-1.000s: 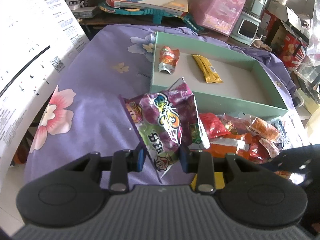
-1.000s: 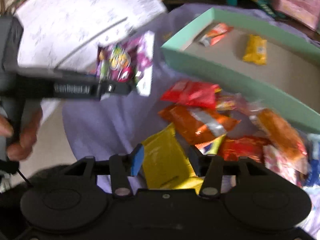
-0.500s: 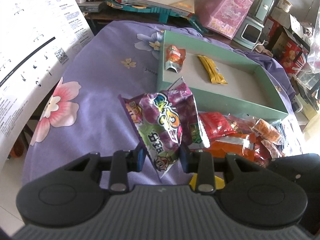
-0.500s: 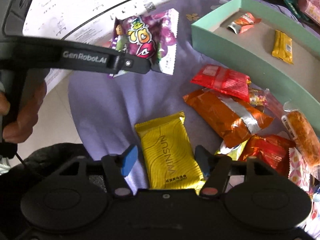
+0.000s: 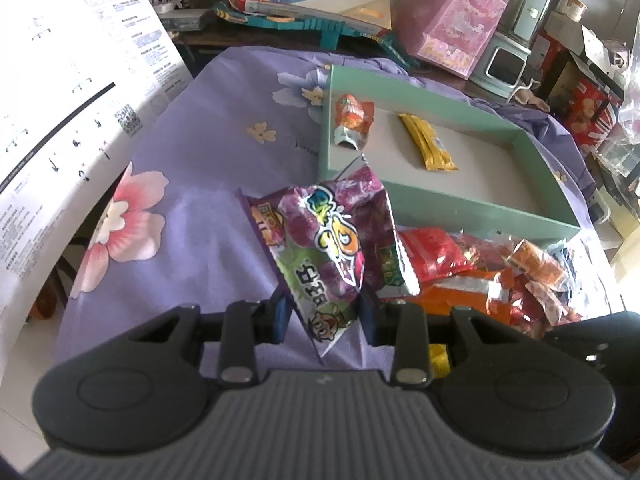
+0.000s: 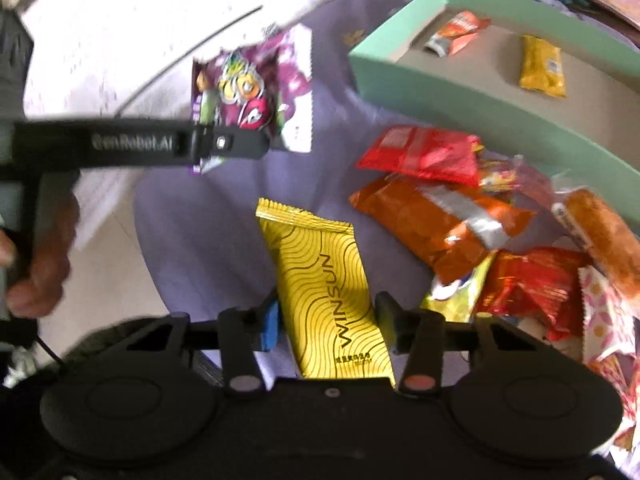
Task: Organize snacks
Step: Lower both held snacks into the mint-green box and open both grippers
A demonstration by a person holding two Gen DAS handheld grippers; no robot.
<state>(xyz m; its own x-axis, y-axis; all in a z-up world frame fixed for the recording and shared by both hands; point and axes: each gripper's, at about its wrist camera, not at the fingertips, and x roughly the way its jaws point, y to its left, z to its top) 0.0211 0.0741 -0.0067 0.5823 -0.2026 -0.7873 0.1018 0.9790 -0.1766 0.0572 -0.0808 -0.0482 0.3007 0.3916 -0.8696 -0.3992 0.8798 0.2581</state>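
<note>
My left gripper [image 5: 324, 316] is shut on the lower corner of a purple grape-candy bag [image 5: 328, 240], which it holds up above the purple flowered cloth [image 5: 200, 208]. In the right wrist view the same bag [image 6: 248, 88] hangs from the left gripper's fingers [image 6: 240, 142], with a hand on the handle at the left. My right gripper [image 6: 328, 318] is closing on a yellow wavy-lined snack packet [image 6: 324, 272]. Both pads meet the packet's long edges. A mint-green box [image 5: 440, 200] lies behind, holding an orange packet [image 5: 352, 120] and a yellow bar [image 5: 428, 144].
Several loose snacks are piled by the box's near wall, among them a red packet [image 6: 420, 156] and an orange one [image 6: 440, 220]. A large white printed sheet [image 5: 60, 100] stands at the left. Cluttered boxes and a pink case [image 5: 460, 36] line the back.
The right gripper's jaws spread wide around the yellow packet, then drew in against its sides. The left gripper kept the purple bag in the same place.
</note>
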